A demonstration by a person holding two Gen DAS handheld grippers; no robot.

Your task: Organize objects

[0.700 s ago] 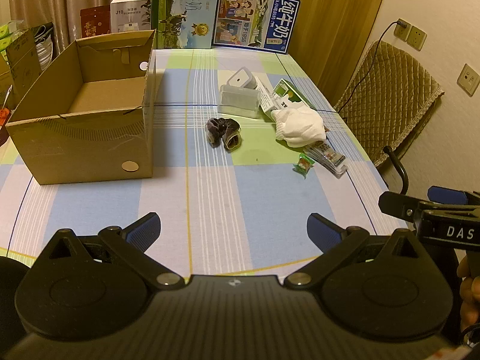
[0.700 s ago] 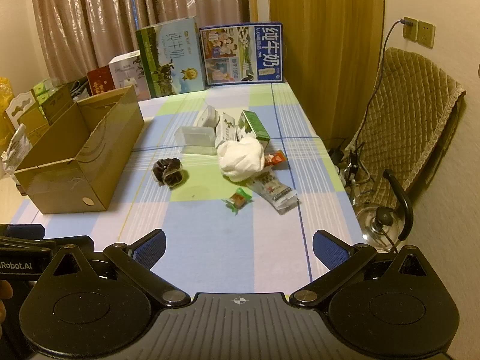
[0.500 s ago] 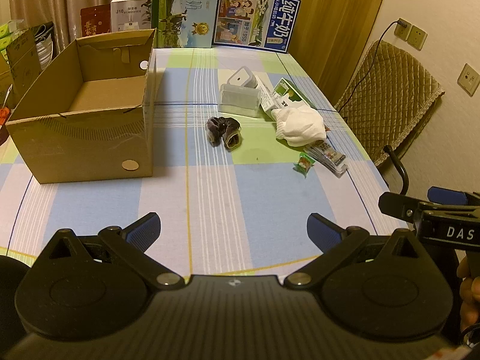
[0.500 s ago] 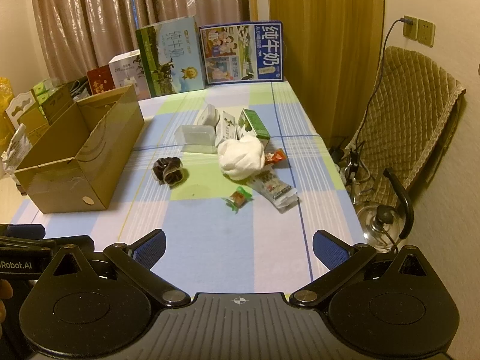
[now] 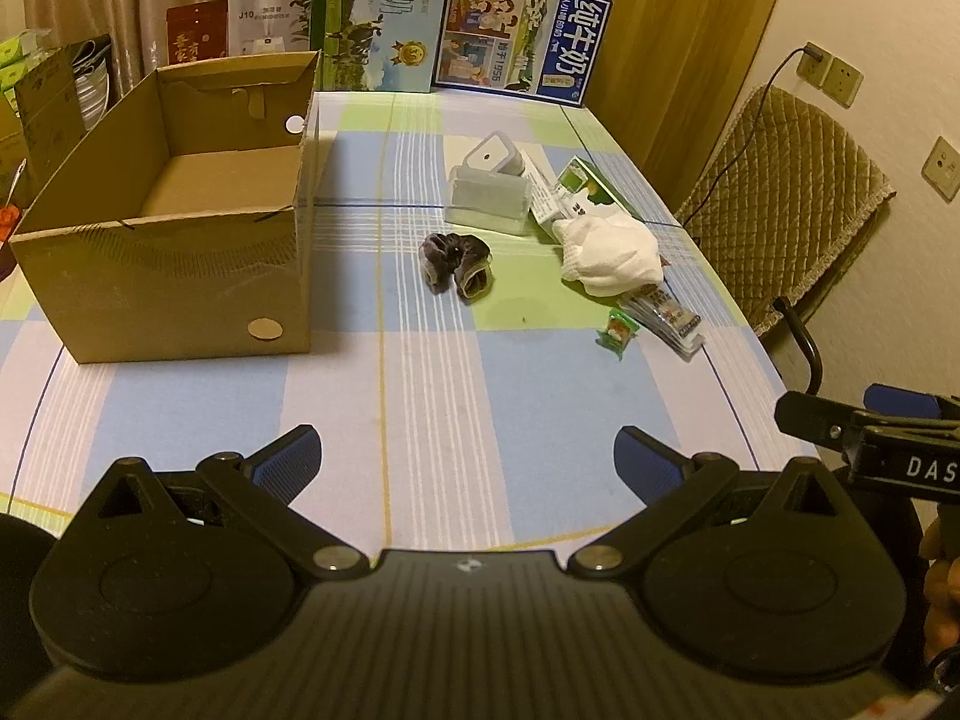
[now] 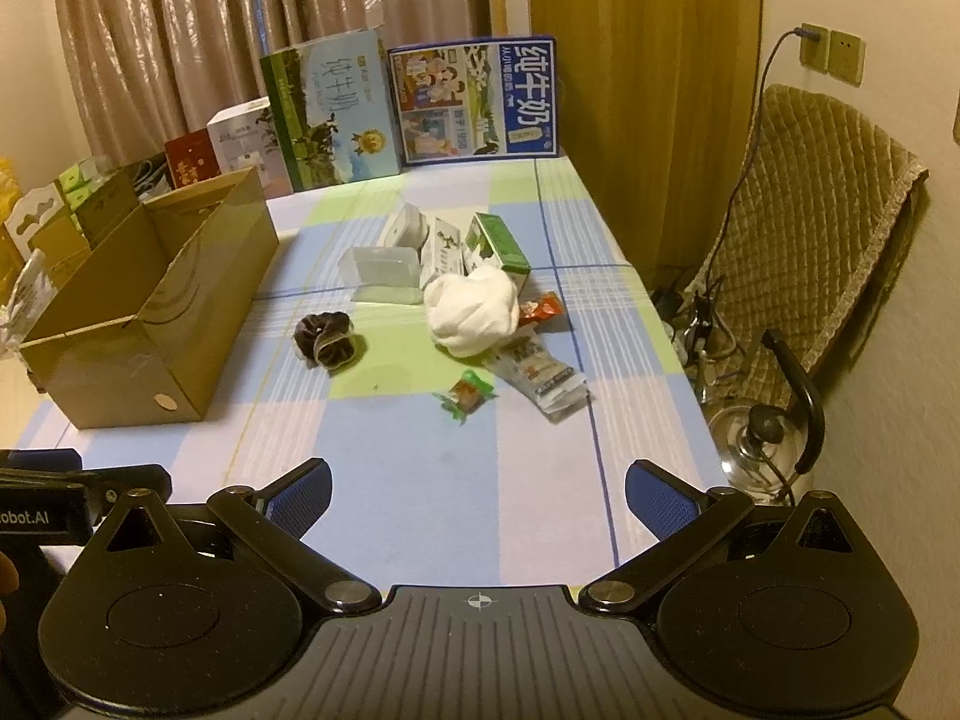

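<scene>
From the left wrist camera, the left gripper (image 5: 467, 459) hangs over the near edge of the checked tablecloth (image 5: 420, 396) with its blue-padded fingers spread wide and nothing between them. An empty cardboard box (image 5: 174, 276) stands open on the left of the table, its long axis running away from the camera. To its right lie a dark scrunchie (image 5: 457, 264), a clear plastic container (image 5: 489, 199), a white cloth bundle (image 5: 609, 252), a small green candy (image 5: 617, 333) and a flat snack packet (image 5: 663, 315) whose long axis slants toward the near right. Two milk cartons stand against the far edge: a green one (image 5: 384, 18) reading "PURE MILK" and a blue one (image 5: 522, 36) with its printing upside down. A white box (image 5: 270, 18) beside them reads "J10". The right gripper's body at the right edge shows the letters "DAS". From the right wrist camera, the right gripper (image 6: 478, 492) also hovers at the near table edge, fingers wide apart and empty. The same scatter sits mid-table, well ahead of it, with a green-and-white carton (image 6: 498, 246) lying behind the cloth and a red wrapper (image 6: 540, 311) just beside it. A steel kettle (image 6: 765, 450) stands on the floor to the right. The left gripper's body reads "obot.AI".
</scene>
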